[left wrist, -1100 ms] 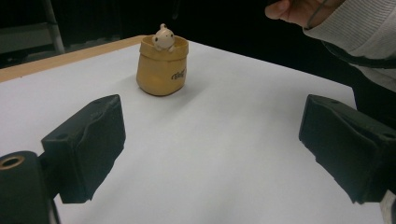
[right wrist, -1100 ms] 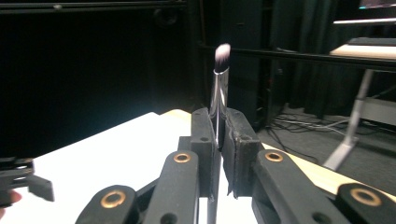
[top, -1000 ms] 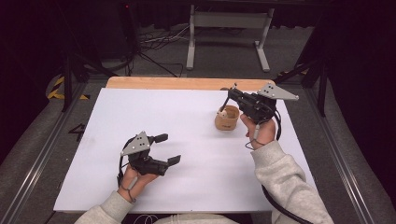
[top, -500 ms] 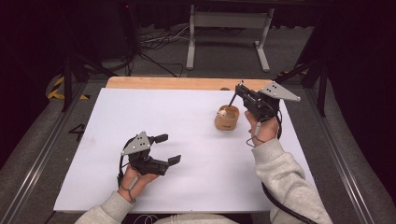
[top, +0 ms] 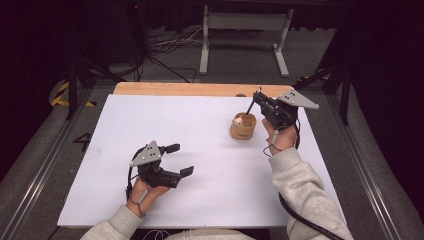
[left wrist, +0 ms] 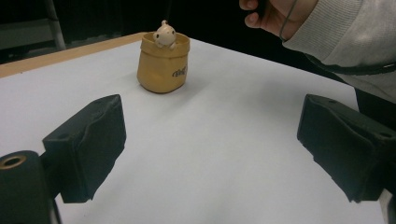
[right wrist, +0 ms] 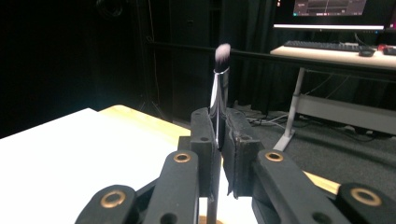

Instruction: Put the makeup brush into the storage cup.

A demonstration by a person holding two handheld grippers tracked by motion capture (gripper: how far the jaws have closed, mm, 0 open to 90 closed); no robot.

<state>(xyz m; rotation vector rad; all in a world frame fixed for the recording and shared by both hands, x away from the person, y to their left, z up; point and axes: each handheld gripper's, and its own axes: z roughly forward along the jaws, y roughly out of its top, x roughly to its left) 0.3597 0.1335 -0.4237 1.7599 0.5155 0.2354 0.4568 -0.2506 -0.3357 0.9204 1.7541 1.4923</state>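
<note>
A small yellow pot [top: 243, 129] stands on the white sheet at the right of the table, with a pale little figure [left wrist: 165, 35] peeking out of its top. My right gripper [top: 259, 98] hovers just right of and above the pot, shut on a thin makeup brush [right wrist: 218, 88]. The brush stands upright between the pads, bristles up, and its dark handle [top: 250, 108] slants down toward the pot's mouth. My left gripper [top: 180, 160] rests near the front left, jaws wide open with nothing between them. It faces the pot [left wrist: 163, 63] from a distance.
The white sheet [top: 200, 125] covers most of the table, and a strip of bare wood [top: 175, 89] shows at the back edge. Behind the table stands a metal frame [top: 242, 30] among cables. A desk with a keyboard [right wrist: 327, 46] lies beyond the right gripper.
My right hand has drifted slightly right and lower with the brush, so the handle's end sits closer over the pot. The left hand has stayed put.
</note>
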